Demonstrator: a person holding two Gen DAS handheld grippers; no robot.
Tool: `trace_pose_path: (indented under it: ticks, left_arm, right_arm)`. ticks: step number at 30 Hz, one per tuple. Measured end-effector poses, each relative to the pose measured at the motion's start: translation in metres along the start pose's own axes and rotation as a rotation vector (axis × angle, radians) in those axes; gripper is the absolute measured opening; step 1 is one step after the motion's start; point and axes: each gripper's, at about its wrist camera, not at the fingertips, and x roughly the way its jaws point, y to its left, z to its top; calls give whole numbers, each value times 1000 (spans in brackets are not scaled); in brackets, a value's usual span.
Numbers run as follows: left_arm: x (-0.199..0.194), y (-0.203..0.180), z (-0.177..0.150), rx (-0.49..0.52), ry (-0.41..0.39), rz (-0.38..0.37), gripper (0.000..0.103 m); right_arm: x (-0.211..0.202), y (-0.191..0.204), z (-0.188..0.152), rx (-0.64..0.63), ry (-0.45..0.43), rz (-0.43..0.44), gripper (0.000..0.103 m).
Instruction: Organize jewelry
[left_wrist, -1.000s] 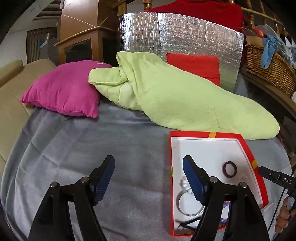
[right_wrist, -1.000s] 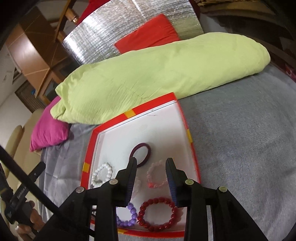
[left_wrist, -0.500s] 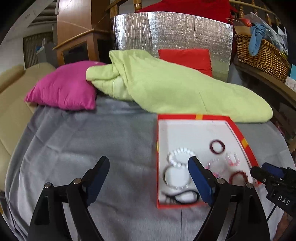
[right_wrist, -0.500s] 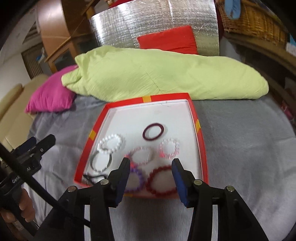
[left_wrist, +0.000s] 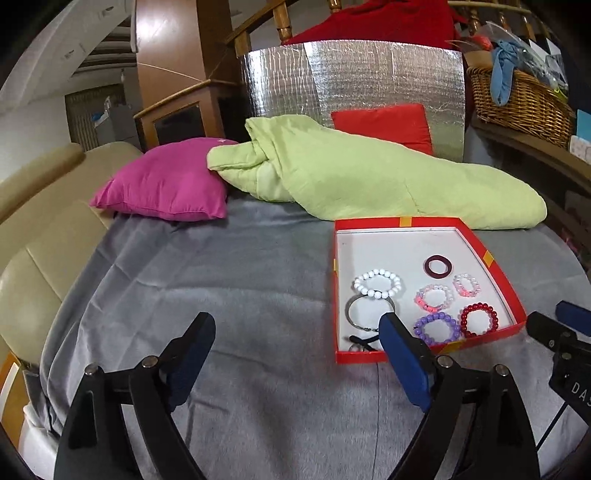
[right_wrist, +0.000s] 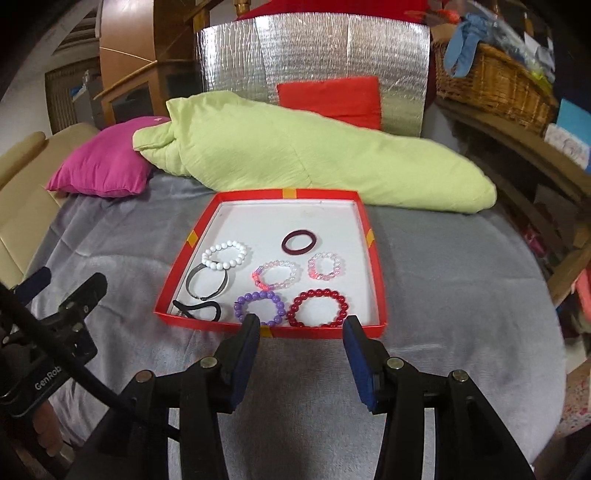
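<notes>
Both grippers drawn back from the tray since one second ago; right jaws wider apart than before. Left gripper (left_wrist: 297, 354) nearest, over grey blanket (left_wrist: 229, 295), jaws spread wide, nothing held; right fingertip overlapping the tray's near-left corner in the left wrist view. Right gripper (right_wrist: 301, 345) just short of the tray's near wall, jaws parted about halfway, nothing between them. Red tray (right_wrist: 271, 330) flat on the blanket, long axis running near to far, white floor up. Near row, left to right: black hair tie (right_wrist: 201, 309), purple bead bracelet (right_wrist: 259, 307), red bead bracelet (right_wrist: 317, 308). Middle: silver bangle (right_wrist: 207, 284), opening toward the near side, touching white bead bracelet (right_wrist: 224, 254) just beyond it; pale pink bracelet (right_wrist: 276, 275); small pink bracelet (right_wrist: 325, 266). Farthest: dark maroon ring (right_wrist: 299, 241), lying flat, apart from the others. Beyond the tray: green quilt (right_wrist: 295, 158), long axis left to right, magenta pillow (right_wrist: 99, 168), red cushion (right_wrist: 330, 96), foil panel (right_wrist: 314, 51), wicker basket (right_wrist: 491, 81) at far right.
</notes>
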Motion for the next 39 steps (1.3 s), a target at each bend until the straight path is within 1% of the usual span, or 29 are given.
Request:
trace_pose_path:
  ticks: [2, 5, 9, 13, 24, 39]
  left_arm:
    - [-6, 2, -3, -8, -16, 17, 91]
    - [-12, 2, -5, -12, -46, 15, 91]
    - [-12, -4, -5, 20, -49, 5, 91]
    - [-8, -9, -5, 48, -43, -3, 91]
    - [-2, -19, -6, 80, -21, -18, 91]
    - [0, -21, -6, 89, 2, 5, 91]
  right_arm:
    - [-8, 1, -3, -6, -12, -26, 52]
    - [-17, 0, -9, 0, -23, -42, 52]
    - [-20, -1, -10, 8, -34, -52, 52]
    - [-17, -2, -8, 11, -36, -54, 53]
    - [-9, -5, -9, 14, -27, -57, 53]
    - [-3, -5, -9, 23, -18, -45, 53]
